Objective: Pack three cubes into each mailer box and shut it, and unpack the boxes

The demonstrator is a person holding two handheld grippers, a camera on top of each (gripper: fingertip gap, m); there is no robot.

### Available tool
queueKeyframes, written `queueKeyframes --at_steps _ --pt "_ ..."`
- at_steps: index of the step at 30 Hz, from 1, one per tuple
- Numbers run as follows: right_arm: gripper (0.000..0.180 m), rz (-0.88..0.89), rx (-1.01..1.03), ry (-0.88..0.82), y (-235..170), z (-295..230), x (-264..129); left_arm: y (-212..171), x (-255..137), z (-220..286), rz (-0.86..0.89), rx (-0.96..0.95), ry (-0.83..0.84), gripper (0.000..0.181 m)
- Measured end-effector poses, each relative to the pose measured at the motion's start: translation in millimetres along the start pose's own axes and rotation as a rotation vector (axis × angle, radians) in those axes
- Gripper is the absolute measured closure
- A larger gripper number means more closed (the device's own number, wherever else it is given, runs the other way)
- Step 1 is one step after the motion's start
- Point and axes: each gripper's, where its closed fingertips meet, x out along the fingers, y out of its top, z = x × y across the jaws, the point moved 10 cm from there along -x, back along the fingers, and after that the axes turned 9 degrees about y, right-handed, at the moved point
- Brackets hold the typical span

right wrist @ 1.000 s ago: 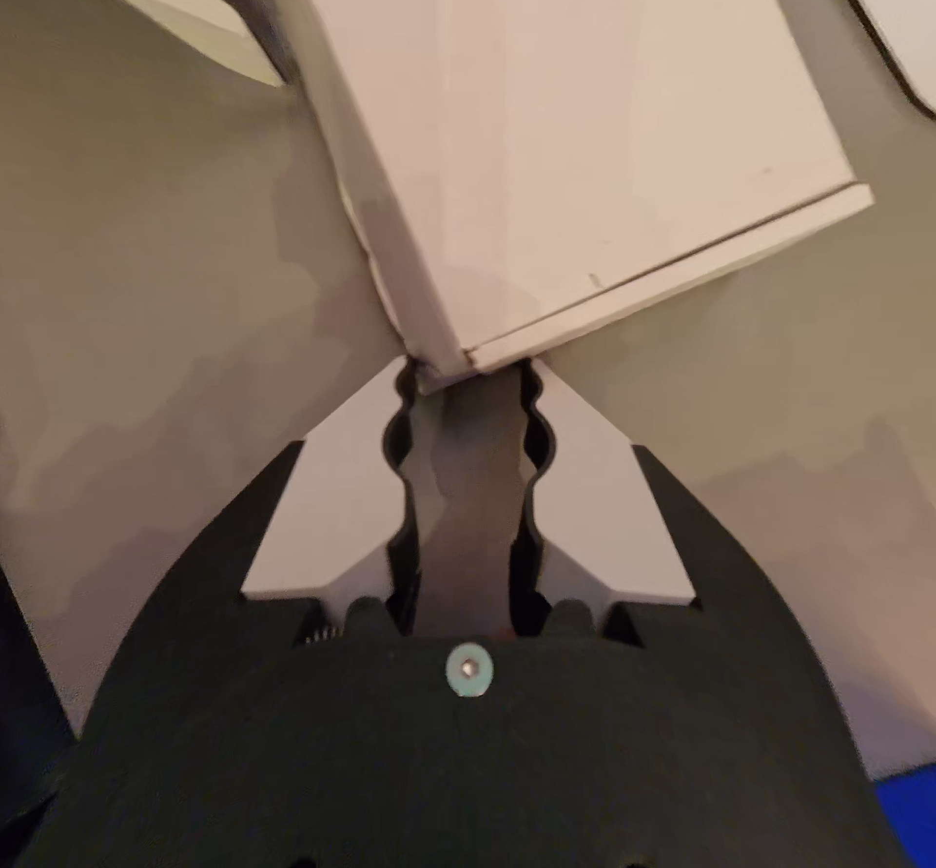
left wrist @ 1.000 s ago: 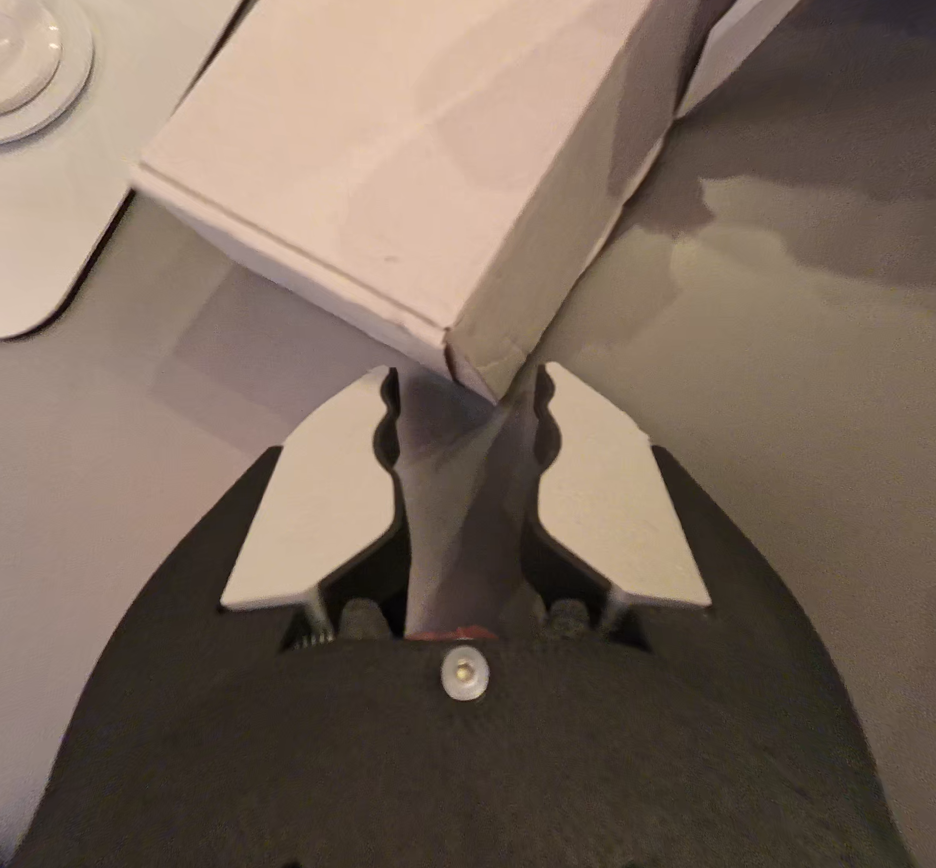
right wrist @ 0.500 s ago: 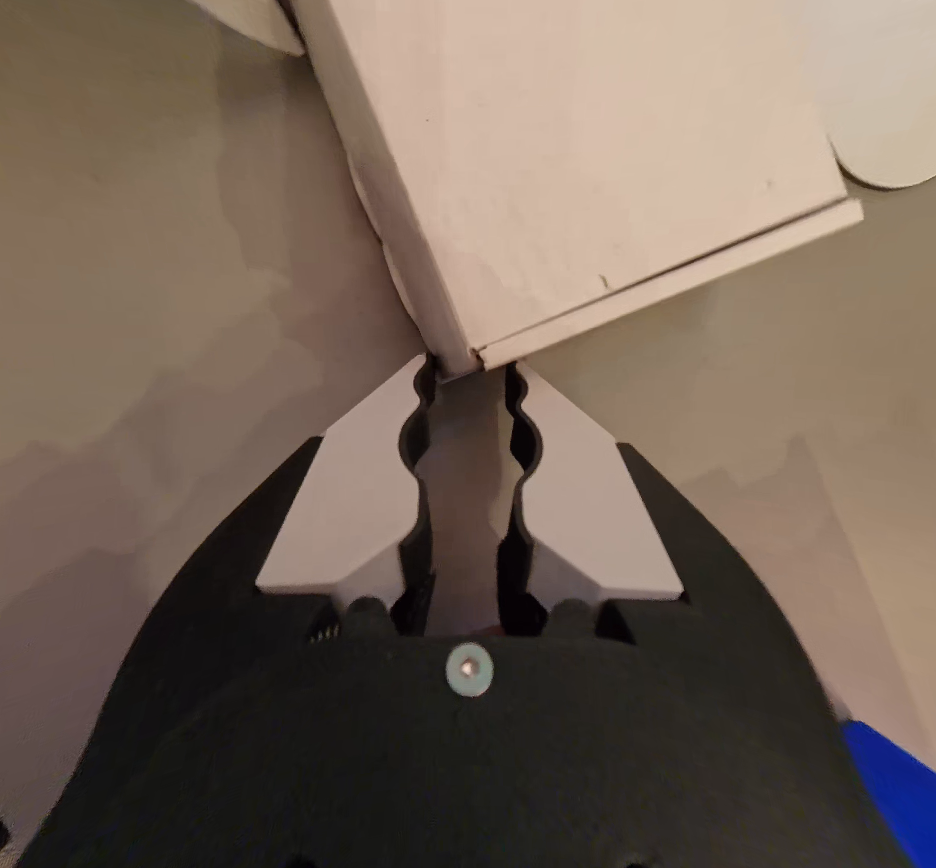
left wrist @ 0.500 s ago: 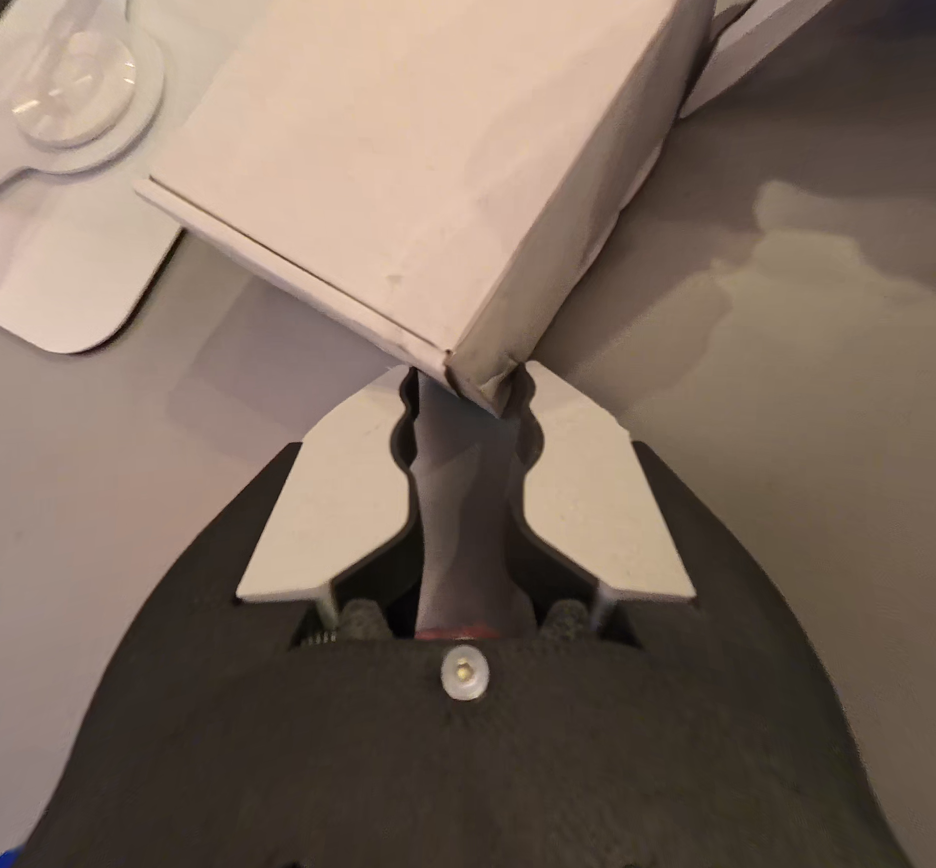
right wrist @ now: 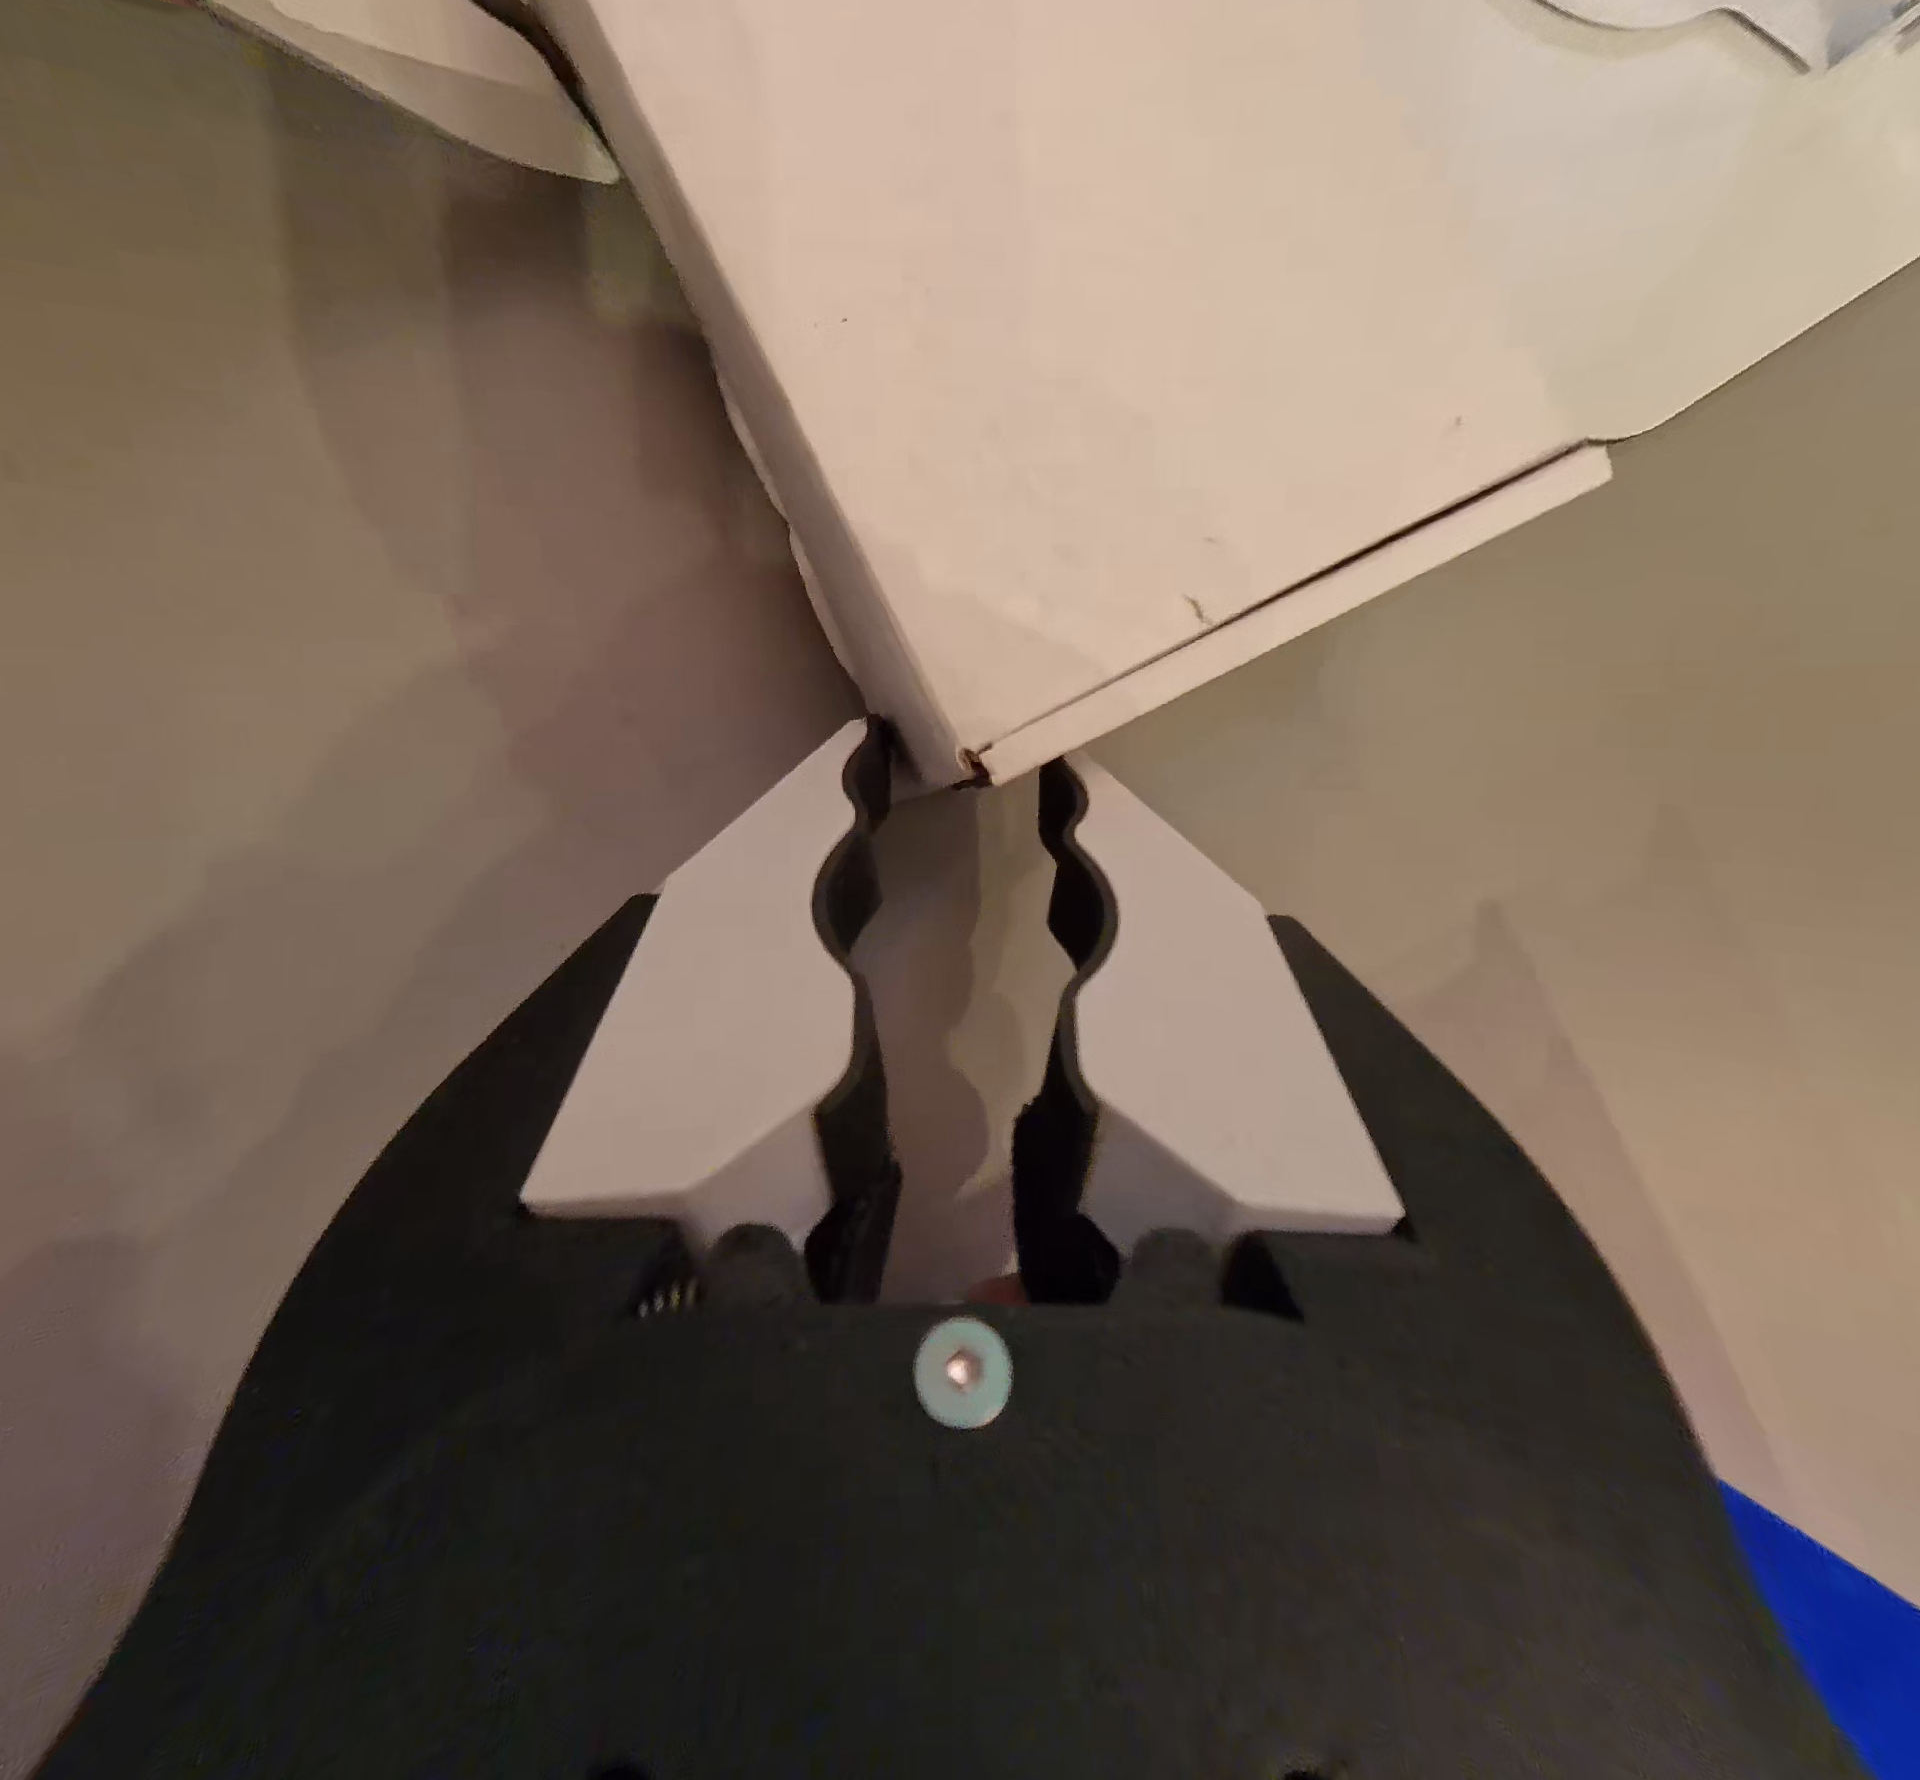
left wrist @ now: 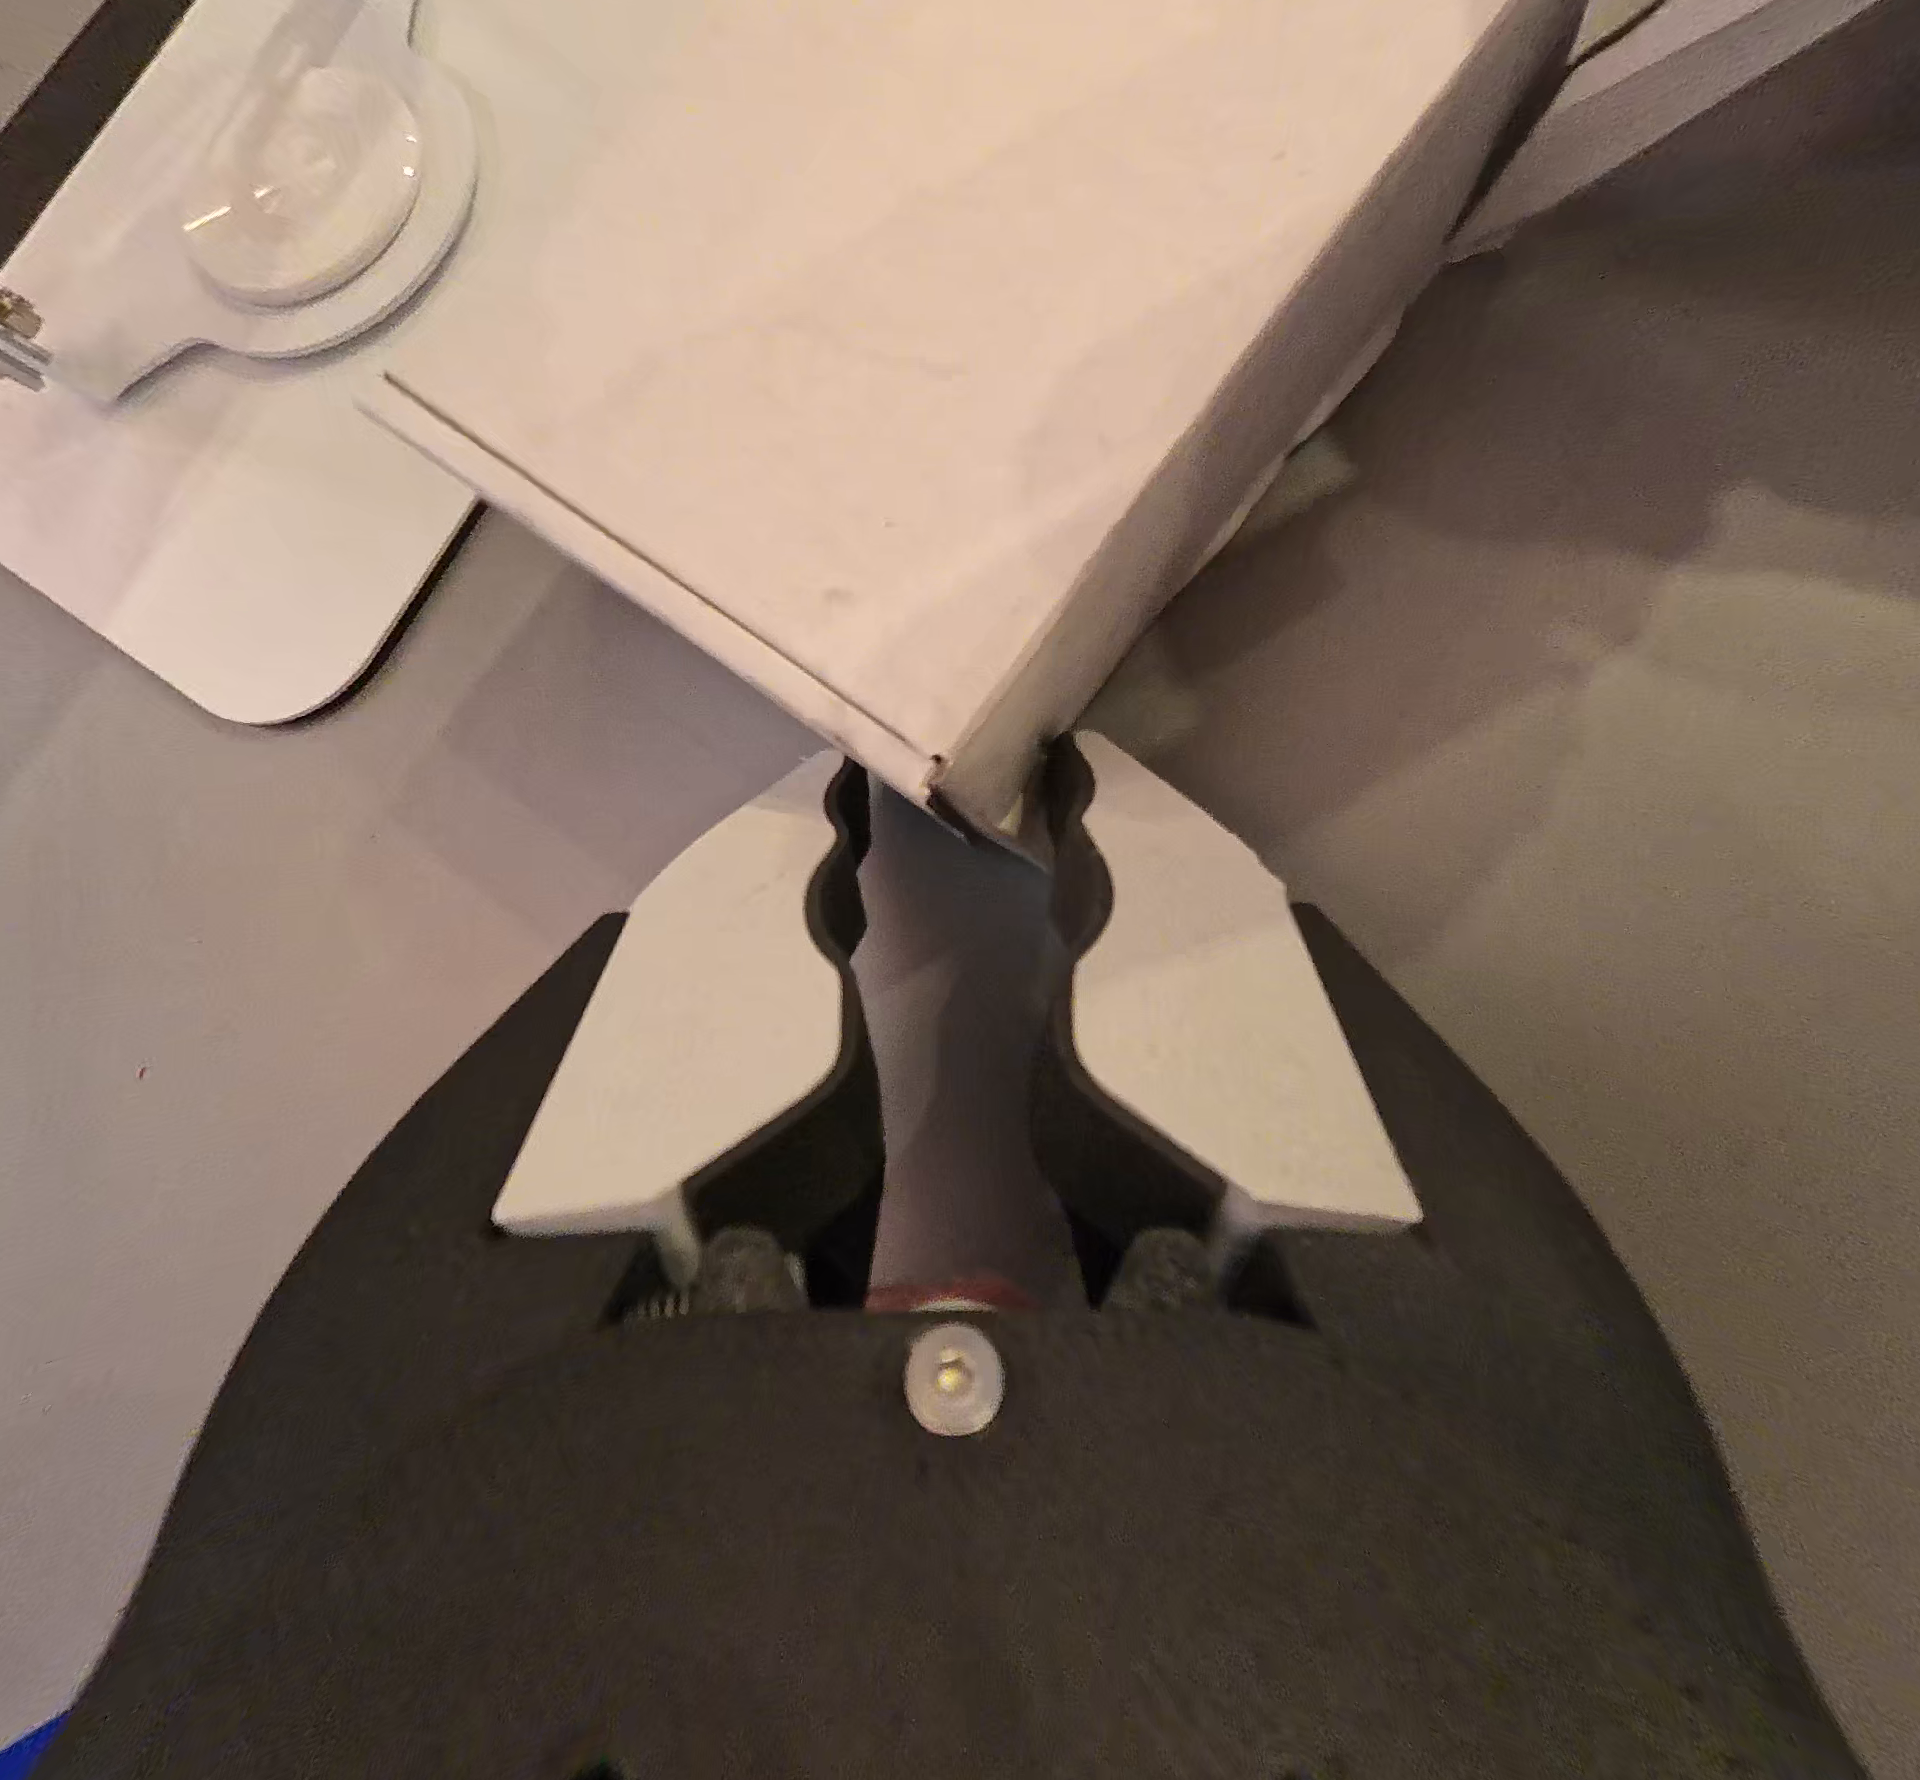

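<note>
My left gripper (left wrist: 961,795) pinches one near bottom corner of the closed white box (left wrist: 935,296), and the corner sits between the fingertips (left wrist: 1081,816). My right gripper (right wrist: 961,774) has its jaws narrowly apart at the other near corner. The left fingertip (right wrist: 868,754) touches the box edge; I cannot tell if the right one touches. The box (right wrist: 1091,328) is lifted and tilted above the grey worktop (left wrist: 1558,795), its lid seam facing me. It now overlaps the white stand base (left wrist: 208,525) with its round clear disc (left wrist: 301,161) at the far left of the worktop, which was further off a second ago. Both sets of jaws are closer together than before. A second white flap or box (right wrist: 395,57) shows behind, and a blue patch (right wrist: 1829,1605) shows at the near right edge.
</note>
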Motion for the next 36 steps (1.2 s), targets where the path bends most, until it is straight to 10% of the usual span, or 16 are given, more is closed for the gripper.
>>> queueKeyframes --at_steps 9,27,36 --pt "0.146 -0.014 -0.050 0.141 -9.3 -3.0 -7.7 -15.9 -18.5 -2.5 0.039 0.014 -0.359 0.143" --pt "0.154 -0.045 -0.065 0.088 -7.4 2.5 -6.9 -13.7 -17.1 6.1 0.018 0.113 -0.271 0.167" --pt "0.130 -0.132 -0.097 -0.003 2.3 3.6 -34.3 -10.1 -15.0 6.0 -0.008 0.058 -0.285 0.138"
